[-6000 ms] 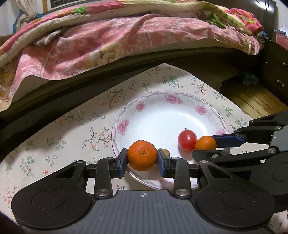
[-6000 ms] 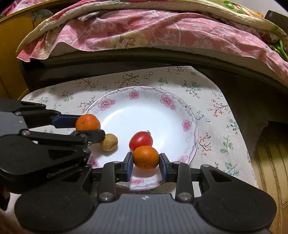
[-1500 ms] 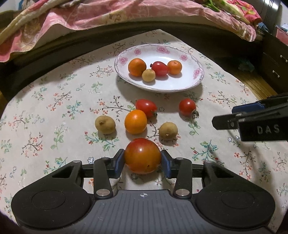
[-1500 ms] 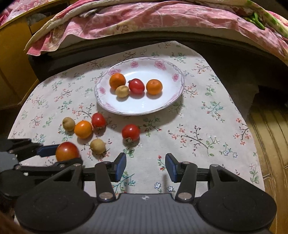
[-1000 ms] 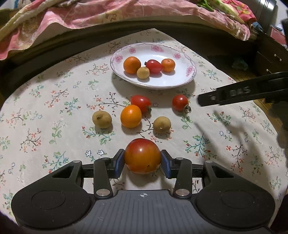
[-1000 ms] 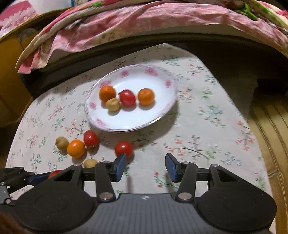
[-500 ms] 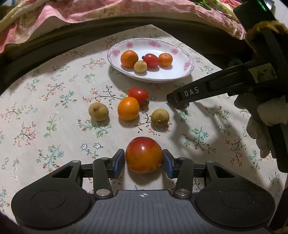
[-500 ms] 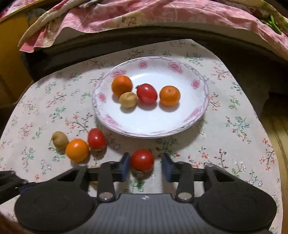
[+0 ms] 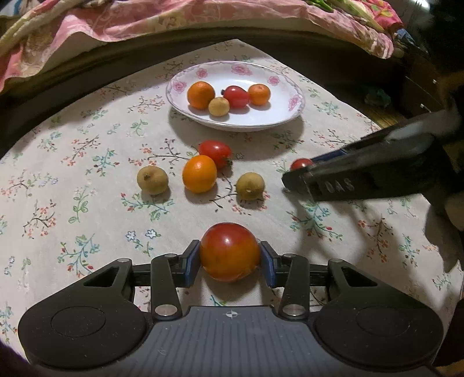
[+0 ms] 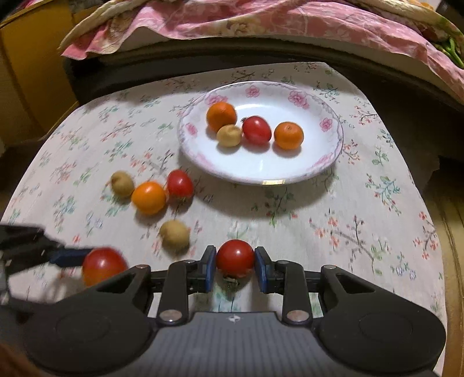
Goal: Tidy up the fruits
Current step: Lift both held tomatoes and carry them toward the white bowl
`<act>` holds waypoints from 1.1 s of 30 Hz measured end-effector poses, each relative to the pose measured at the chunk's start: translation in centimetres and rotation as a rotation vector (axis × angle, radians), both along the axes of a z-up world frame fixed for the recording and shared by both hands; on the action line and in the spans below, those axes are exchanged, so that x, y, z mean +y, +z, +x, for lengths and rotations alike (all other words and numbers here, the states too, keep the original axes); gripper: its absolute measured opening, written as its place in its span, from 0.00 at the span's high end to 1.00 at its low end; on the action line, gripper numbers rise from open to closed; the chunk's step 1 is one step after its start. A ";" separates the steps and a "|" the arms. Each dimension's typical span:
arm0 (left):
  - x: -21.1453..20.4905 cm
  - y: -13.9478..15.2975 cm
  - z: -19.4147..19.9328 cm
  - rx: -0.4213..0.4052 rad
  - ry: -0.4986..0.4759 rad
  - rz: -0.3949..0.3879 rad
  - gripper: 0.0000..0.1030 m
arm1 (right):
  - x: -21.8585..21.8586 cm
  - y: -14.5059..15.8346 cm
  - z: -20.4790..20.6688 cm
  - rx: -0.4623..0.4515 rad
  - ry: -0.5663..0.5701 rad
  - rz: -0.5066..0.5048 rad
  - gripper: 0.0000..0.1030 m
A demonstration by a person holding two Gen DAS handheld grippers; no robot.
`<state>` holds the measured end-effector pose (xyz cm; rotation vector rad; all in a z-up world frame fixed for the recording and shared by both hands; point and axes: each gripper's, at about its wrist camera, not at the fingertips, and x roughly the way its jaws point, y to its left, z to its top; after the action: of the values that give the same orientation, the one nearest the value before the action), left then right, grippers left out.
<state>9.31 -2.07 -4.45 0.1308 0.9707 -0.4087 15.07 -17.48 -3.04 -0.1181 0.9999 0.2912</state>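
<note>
My left gripper (image 9: 229, 259) is shut on a large red-orange tomato (image 9: 229, 246), low over the floral tablecloth near its front edge. My right gripper (image 10: 235, 265) is shut on a small red tomato (image 10: 235, 256), its blue pads pressing both sides. The left wrist view shows that gripper (image 9: 300, 175) coming in from the right. Behind stands a white flowered plate (image 9: 293, 114) holding two oranges, a red tomato and a tan fruit. Loose on the cloth lie an orange (image 9: 199, 173), a red tomato (image 9: 215, 150) and two tan fruits (image 9: 152, 180) (image 9: 250, 186).
A bed with a pink floral quilt (image 10: 261, 20) runs along the far side of the table. A yellow cabinet (image 10: 26, 72) stands at the left. Wooden floor (image 10: 452, 220) shows past the table's right edge. A person's hand (image 9: 446, 208) holds the right gripper.
The right gripper came down from open air onto the small red tomato and shut on it. The left gripper kept hold of the large tomato and drew slightly back from the plate.
</note>
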 end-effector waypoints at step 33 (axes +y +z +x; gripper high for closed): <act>-1.3 -0.7 -4.2 -0.023 -0.083 0.079 0.46 | -0.7 -0.7 -7.6 0.043 0.011 -0.025 0.69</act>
<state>5.14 -3.34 -5.18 0.2475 0.9613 -0.4446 7.48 -18.13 -3.78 -0.1406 1.0464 0.2921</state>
